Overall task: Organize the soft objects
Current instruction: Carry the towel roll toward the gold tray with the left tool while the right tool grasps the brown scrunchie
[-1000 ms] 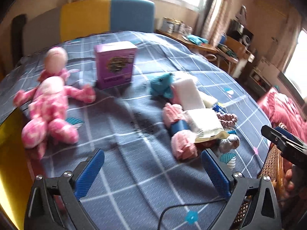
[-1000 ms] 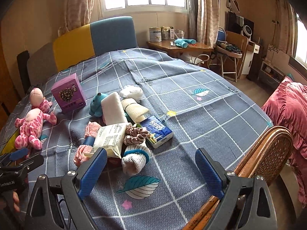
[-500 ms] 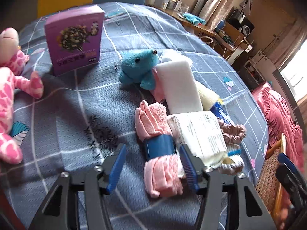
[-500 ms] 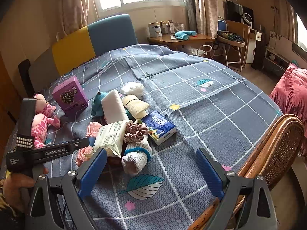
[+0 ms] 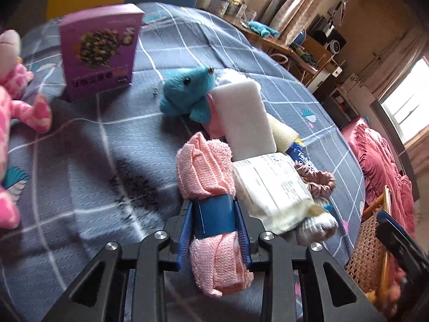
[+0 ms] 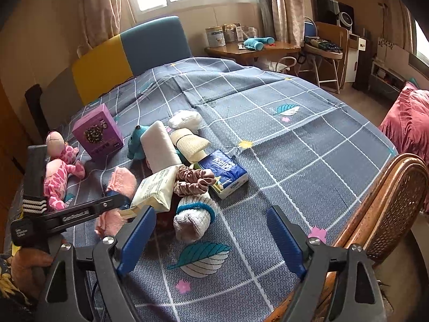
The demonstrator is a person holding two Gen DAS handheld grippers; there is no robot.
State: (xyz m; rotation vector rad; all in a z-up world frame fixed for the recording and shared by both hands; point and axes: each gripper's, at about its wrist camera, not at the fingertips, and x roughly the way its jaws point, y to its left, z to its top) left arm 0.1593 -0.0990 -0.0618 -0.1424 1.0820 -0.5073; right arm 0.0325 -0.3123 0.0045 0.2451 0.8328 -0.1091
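Observation:
My left gripper [image 5: 214, 220] is shut on a rolled pink towel [image 5: 206, 161] with a blue band [image 5: 213, 218], at the near edge of a pile on the bed. The towel also shows in the right wrist view [image 6: 120, 182], with the left gripper [image 6: 118, 201] on it. The pile holds a white foam block [image 5: 244, 118], a tissue pack [image 5: 273, 187], a teal plush [image 5: 187, 91], a scrunchie [image 6: 194, 181], a knitted sock [image 6: 193, 218] and a blue tissue packet [image 6: 224, 173]. My right gripper [image 6: 210, 237] is open and empty, above the bedspread in front of the pile.
A pink plush doll [image 6: 59, 171] and a purple box [image 5: 100, 51] lie left of the pile on the grey checked bedspread [image 6: 295, 139]. A wicker chair back [image 6: 386, 204] stands at the bed's right edge. A desk [image 6: 254, 48] stands behind the bed.
My left gripper has moved forward to the pile and closed on the pink towel's blue band. The right gripper has stayed open and nearly still.

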